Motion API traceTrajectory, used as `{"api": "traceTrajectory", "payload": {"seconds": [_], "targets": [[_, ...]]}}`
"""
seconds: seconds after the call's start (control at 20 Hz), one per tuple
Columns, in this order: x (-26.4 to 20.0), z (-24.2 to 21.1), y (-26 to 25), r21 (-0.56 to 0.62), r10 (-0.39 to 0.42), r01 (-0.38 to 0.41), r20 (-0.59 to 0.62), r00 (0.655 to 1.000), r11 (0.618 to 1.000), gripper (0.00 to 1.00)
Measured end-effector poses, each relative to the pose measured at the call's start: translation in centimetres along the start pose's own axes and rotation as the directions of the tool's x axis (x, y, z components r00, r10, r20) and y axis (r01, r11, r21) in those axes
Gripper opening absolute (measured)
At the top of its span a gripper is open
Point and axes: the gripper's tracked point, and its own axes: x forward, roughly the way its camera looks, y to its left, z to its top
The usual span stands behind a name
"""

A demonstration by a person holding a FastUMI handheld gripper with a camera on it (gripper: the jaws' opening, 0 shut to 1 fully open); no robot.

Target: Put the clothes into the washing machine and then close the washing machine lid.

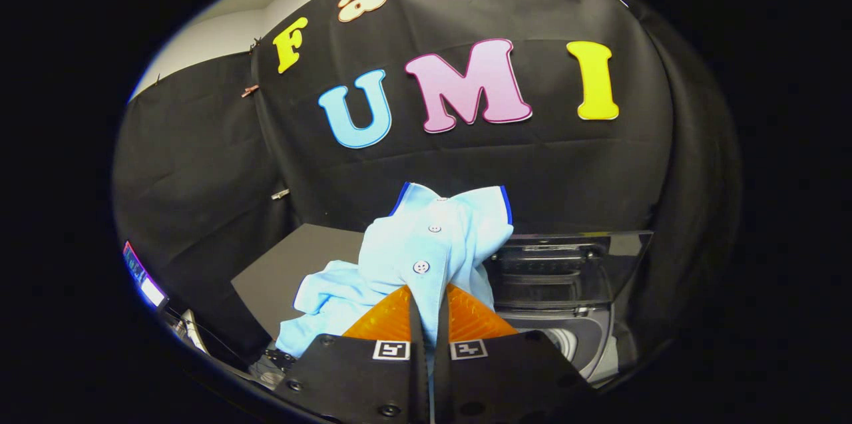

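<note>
While the gripper [428,317] pinches the shirt [426,251], it hides much of the washing machine [566,291].

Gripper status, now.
Gripper: closed on the light blue shirt, both fingers pinching the button placket, with the washing machine beyond and its lid up.

A claw [427,317] pinches a pale blue buttoned shirt [426,254] between its 2 closed fingers, the cloth rising ahead of them. Just beyond, to the right, a washing machine [572,337] stands with its clear lid [566,264] raised.
</note>
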Motion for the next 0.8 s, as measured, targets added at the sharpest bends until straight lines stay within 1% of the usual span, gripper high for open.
{"api": "traceTrajectory", "payload": {"seconds": [0.1, 0.3, 0.45, 0.65, 0.75, 0.8], "targets": [[0.0, 0.0, -1.6, -0.004, -0.020, 0.020, 0.004, 1.000, 1.000, 0.07], [-0.2, 0.0, -4.7, 0.041, -0.063, 0.063, 0.006, 0.998, 0.997, 0.08], [0.2, -0.6, -6.3, 0.048, -0.067, 0.068, -0.009, 0.998, 0.997, 0.07], [2.3, -4.1, -8.1, -0.007, -0.056, 0.056, -0.049, 0.997, 0.998, 0.08], [3.1, -6.8, -9.6, -0.026, -0.073, 0.071, -0.104, 0.992, 0.997, 0.07], [3.3, -7.9, -10.2, -0.015, -0.079, 0.078, -0.128, 0.989, 0.997, 0.08]]}}
